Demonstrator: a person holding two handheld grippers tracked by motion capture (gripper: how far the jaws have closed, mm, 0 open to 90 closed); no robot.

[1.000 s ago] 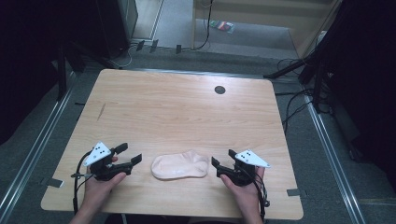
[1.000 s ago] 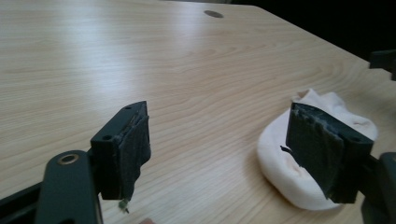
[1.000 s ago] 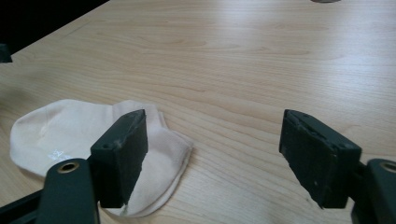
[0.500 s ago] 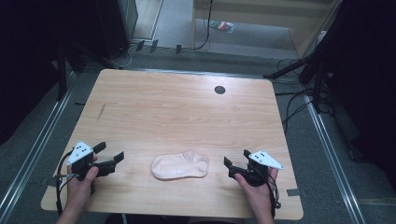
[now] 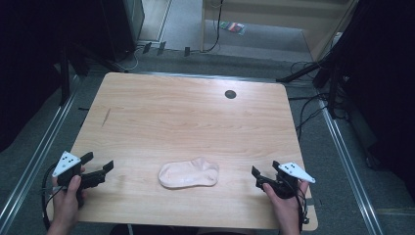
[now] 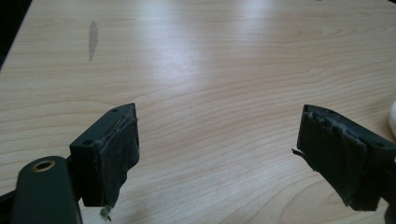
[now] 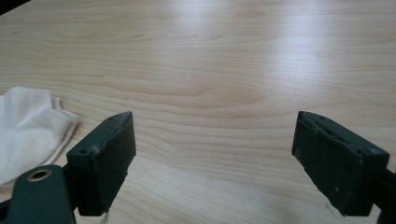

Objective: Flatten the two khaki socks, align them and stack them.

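1. While its jaws have just been opening and stand wide with nothing between them, the left gripper [image 5: 95,171] sits well to the left of the pale cream cloth sock [image 5: 189,173].
2. Equally spread and empty after opening, the right gripper [image 5: 258,177] sits well to the sock's right.
3. Flat on the light wooden table [image 5: 186,117], the sock is cut off at the edge of both gripper views.
4. No writing is legible.

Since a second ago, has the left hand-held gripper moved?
Yes. The left hand-held gripper has drawn away from the sock, which stayed put, toward the table's left edge; its jaws opened wider, empty.
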